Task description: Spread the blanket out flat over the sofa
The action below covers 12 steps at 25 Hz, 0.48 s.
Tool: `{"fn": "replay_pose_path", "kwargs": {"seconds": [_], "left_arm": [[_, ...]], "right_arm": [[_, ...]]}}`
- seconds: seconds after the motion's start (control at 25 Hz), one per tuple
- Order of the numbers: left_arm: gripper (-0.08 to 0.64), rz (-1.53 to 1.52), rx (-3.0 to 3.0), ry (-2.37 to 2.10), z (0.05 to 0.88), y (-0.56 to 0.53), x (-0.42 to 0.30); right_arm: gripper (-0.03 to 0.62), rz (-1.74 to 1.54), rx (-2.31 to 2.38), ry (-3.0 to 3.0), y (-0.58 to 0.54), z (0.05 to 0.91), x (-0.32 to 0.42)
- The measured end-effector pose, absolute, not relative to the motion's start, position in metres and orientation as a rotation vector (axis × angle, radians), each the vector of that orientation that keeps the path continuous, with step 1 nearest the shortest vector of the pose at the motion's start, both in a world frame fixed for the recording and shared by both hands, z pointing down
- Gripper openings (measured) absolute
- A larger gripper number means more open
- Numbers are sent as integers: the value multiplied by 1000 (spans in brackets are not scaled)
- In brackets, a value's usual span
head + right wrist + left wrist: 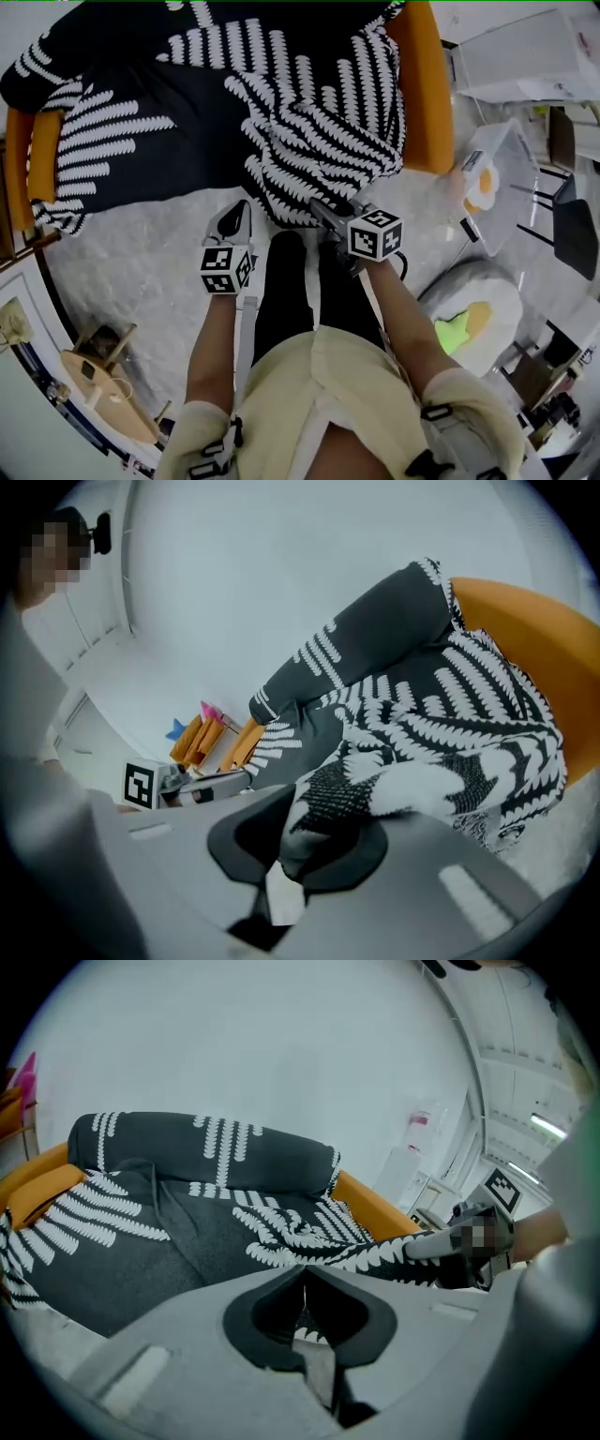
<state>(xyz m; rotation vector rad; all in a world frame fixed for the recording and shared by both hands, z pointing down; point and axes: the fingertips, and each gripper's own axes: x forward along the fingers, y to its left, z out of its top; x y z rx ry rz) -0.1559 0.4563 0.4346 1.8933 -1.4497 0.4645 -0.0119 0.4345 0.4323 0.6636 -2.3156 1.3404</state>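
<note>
- While the black knitted blanket with white feather-like stripes is lying across the seat and back of the orange upholstered sofa in the upper part of the head view, it is rucking into a heap of folds at centre right.
- The right gripper is clamping narrowly on a thick bunch of that cloth, which is spilling out over its jaws.
- The left gripper is pressing its jaws together, with a sliver of patterned cloth showing between them, so it seems to be pinching the front hem.
- Both are holding the near edge just above the white shaggy rug at lower centre.
- I am judging this as the gather-and-spread step: the next move is calling for drawing the two grips apart and easing the heap flat.
</note>
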Motion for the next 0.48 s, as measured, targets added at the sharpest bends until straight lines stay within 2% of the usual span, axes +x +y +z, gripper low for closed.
{"fn": "replay_pose_path", "kwargs": {"seconds": [0.48], "left_arm": [[6, 397, 2014, -1443, 384, 414, -192]], "right_arm": [[32, 1201, 900, -2455, 361, 360, -22]]}}
